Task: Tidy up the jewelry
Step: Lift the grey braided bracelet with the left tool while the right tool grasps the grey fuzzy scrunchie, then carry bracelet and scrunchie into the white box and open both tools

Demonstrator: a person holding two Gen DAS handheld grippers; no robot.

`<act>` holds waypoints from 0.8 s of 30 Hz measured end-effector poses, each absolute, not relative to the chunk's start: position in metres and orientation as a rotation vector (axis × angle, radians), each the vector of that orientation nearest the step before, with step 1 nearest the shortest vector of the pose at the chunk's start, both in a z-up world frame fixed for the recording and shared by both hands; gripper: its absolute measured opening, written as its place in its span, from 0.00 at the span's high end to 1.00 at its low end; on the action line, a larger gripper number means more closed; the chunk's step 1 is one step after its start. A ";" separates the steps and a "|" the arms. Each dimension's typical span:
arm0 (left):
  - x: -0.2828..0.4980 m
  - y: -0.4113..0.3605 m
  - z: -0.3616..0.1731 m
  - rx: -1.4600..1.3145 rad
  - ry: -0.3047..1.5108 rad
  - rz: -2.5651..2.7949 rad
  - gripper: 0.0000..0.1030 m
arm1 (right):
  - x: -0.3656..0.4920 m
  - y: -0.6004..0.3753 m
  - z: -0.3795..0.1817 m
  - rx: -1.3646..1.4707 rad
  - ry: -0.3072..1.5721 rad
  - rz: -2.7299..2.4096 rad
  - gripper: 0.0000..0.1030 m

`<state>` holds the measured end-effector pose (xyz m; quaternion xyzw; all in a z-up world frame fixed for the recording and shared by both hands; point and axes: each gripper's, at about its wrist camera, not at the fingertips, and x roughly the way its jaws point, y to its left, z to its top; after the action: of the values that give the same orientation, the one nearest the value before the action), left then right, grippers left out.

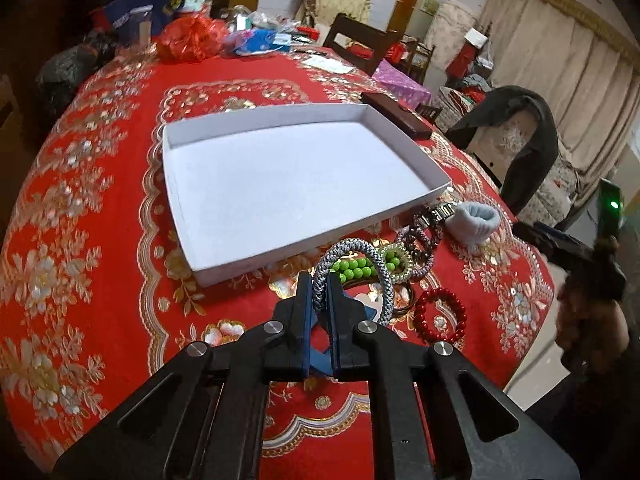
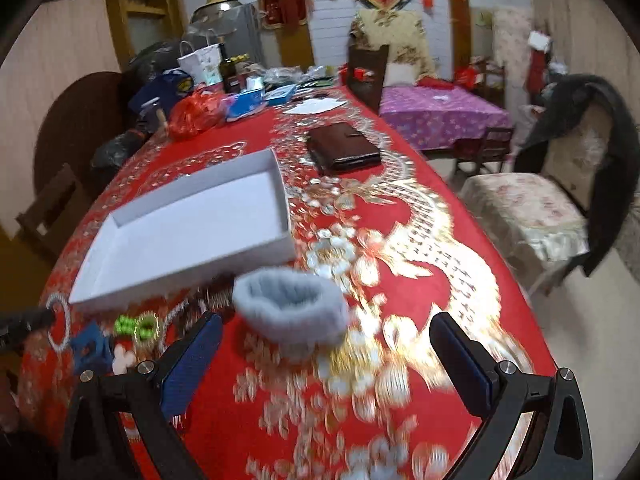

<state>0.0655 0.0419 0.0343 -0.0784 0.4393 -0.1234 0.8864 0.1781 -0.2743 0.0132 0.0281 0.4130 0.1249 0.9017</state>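
Worktop (image 1: 120, 208) under red and gold floral cloth. White shallow box (image 1: 400, 136) at centre, nothing inside. Left hand-held gripper (image 1: 319, 292) clenched on silver-grey braided bracelet (image 1: 374, 258), loop standing up between blue pads, just off box's near edge. Beside it on cloth: green bead bracelet (image 1: 352, 270), red bead bracelet (image 1: 440, 314), more bangles in row, grey fuzzy cuff (image 2: 290, 306) at row's end. Right hand-held gripper (image 2: 326, 356) released, fingers spread wide, nothing between, near cuff. Dark wallet (image 2: 344, 148) beyond box.
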 end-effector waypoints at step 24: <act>0.067 0.038 0.031 -0.146 0.904 -0.248 0.94 | 0.179 -0.261 0.007 -0.037 0.812 0.354 0.61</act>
<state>0.0670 0.0378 0.0309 -0.0703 0.4355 -0.1196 0.8895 0.1789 -0.2615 0.0067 -0.0179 0.3927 0.1711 0.9034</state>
